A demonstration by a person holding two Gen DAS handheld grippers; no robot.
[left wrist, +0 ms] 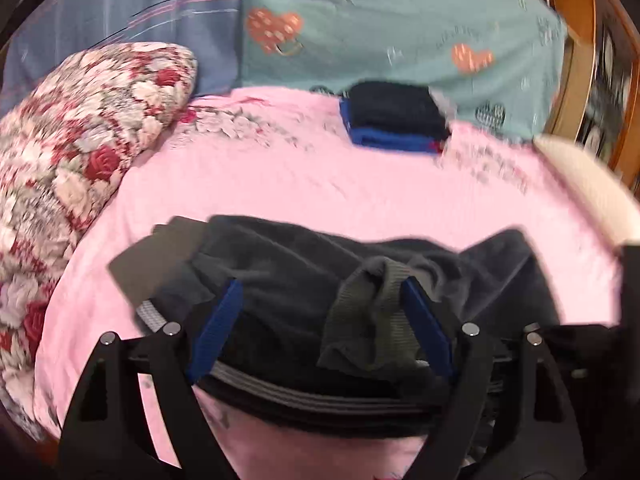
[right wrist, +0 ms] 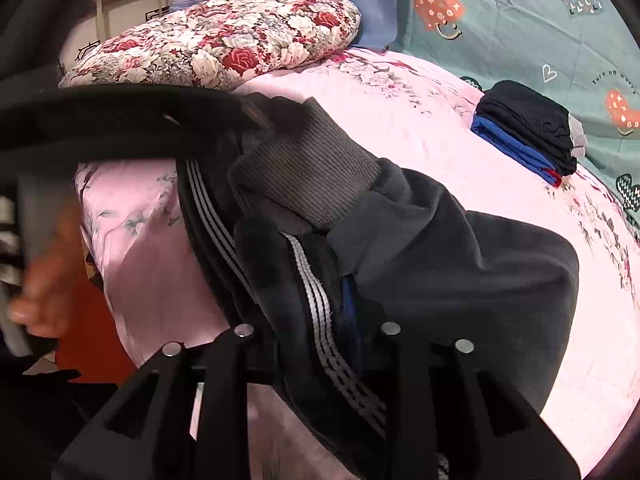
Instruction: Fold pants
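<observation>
pants [left wrist: 304,280]: one pair, dark grey fleece with grey side stripes, bunched at lower centre of both views, lying on the pink sheet [left wrist: 280,184] near its front edge.
cuff [right wrist: 304,176]: ribbed grey, sits on top of the bundle, centre of the right wrist view; a second ribbed piece shows lower centre-right in the left view.
left gripper [left wrist: 320,300]: jaws apart, blue fingers [left wrist: 222,320] either side of the bundle, cloth filling the gap between them; cannot tell if they press it.
right gripper [right wrist: 320,312]: fingers mostly buried in fabric, striped fold runs between them; cannot tell if the jaws are clamped or loose.
hand [right wrist: 44,280]: one, blurred, left edge of the right view, on a grey handle.
folded stack [left wrist: 394,116]: one pile, dark items over a blue one, upper centre-right, well apart from the pants, at the far edge of the sheet.
floral pillow [left wrist: 80,140]: one, left side, resting on the sheet edge.
teal heart cloth [left wrist: 400,20]: one, behind the stack, top right.
plaid cloth [left wrist: 140,12]: one, top left, behind the pillow.
open room: bare pink sheet between pants and stack, also right of the bundle.
</observation>
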